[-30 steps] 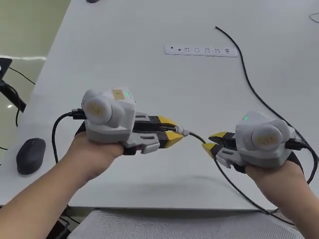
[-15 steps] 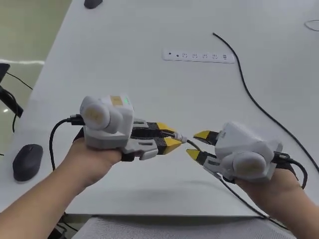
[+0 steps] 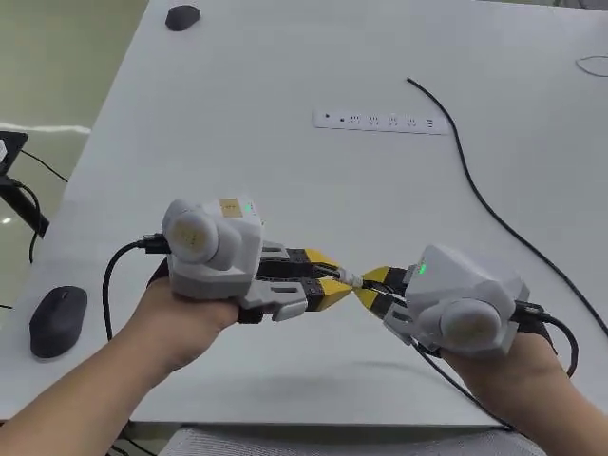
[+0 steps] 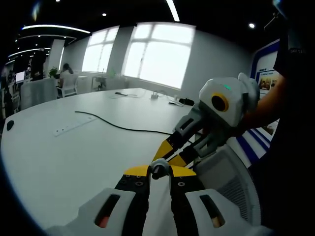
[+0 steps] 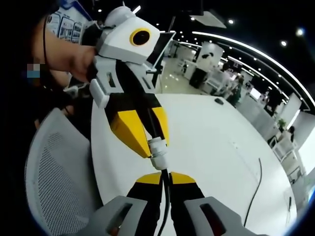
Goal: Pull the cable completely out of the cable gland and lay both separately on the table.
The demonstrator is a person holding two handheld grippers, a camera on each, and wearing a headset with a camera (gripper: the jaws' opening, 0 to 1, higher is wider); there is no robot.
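Observation:
My left gripper (image 3: pixel 334 277) is held above the white table's (image 3: pixel 237 123) near edge, shut on the small light-grey cable gland (image 3: pixel 350 279). In the left gripper view the gland (image 4: pixel 158 168) sits pinched between the yellow tips of the left gripper (image 4: pixel 158 173). A thin black cable (image 3: pixel 446 366) leaves the gland to the right. My right gripper (image 3: pixel 369 288) is shut on that cable right beside the gland, tip to tip with the left one. The right gripper view has the cable (image 5: pixel 166 196) running between the jaws of the right gripper (image 5: pixel 165 179) up into the gland (image 5: pixel 158 150).
A white power strip (image 3: pixel 380 122) lies at the table's middle back. A long black cord (image 3: pixel 484 195) crosses the right side. One dark mouse (image 3: pixel 57 321) sits at the left edge, another (image 3: pixel 182 16) at the far end. A mesh chair (image 5: pixel 54 187) stands below the near edge.
Half a second ago the right gripper was open and a little away from the gland. It has moved in to the left and shut on the cable beside the gland. The left gripper keeps its hold.

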